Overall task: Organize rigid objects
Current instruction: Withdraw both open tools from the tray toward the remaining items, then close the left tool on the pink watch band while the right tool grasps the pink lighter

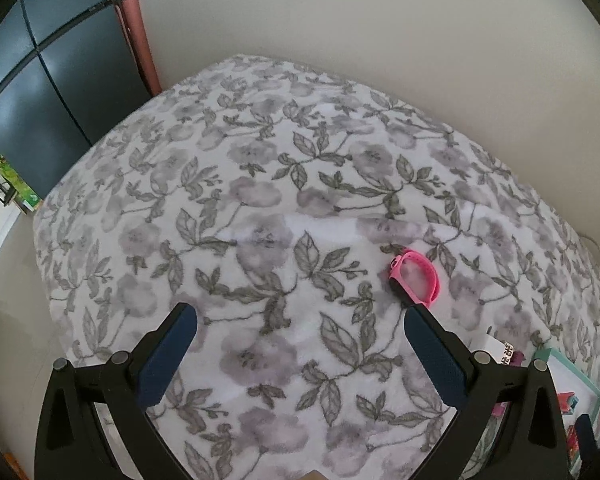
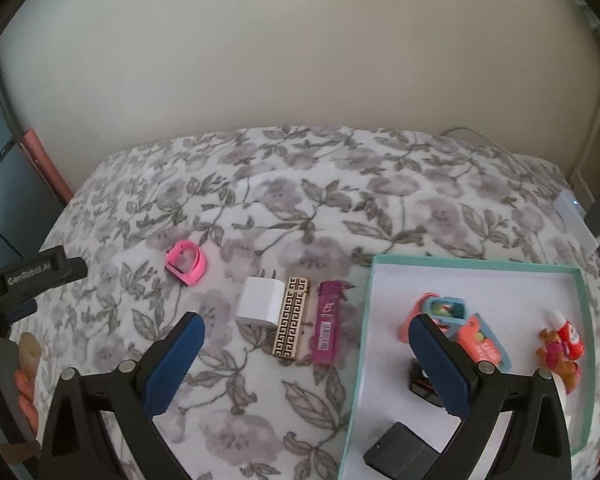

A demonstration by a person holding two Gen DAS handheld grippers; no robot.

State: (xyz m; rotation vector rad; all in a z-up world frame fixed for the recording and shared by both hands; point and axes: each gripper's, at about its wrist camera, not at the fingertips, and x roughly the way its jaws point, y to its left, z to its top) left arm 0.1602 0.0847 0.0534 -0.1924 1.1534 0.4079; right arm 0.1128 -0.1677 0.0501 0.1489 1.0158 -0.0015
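A pink wristband point(image 1: 415, 277) point(image 2: 187, 263) lies on the floral bedspread point(image 1: 260, 208). My left gripper point(image 1: 300, 320) is open and empty, with its right finger just below the band. My right gripper point(image 2: 306, 328) is open and empty, hovering over a white charger plug point(image 2: 260, 301), a gold-and-black patterned bar point(image 2: 291, 317) and a purple bar point(image 2: 327, 324) lying side by side. A teal-rimmed white tray point(image 2: 476, 267) to the right holds a coral-and-blue case point(image 2: 458, 322), a small red bottle with a toy point(image 2: 562, 342) and a black box point(image 2: 400, 456).
A pale wall runs behind the bed. A dark cabinet point(image 1: 48, 76) and a pink roll point(image 1: 140, 40) stand at the far left. A white device point(image 2: 574, 216) and a cable lie at the bed's right edge. The left gripper's body point(image 2: 28, 276) shows in the right wrist view.
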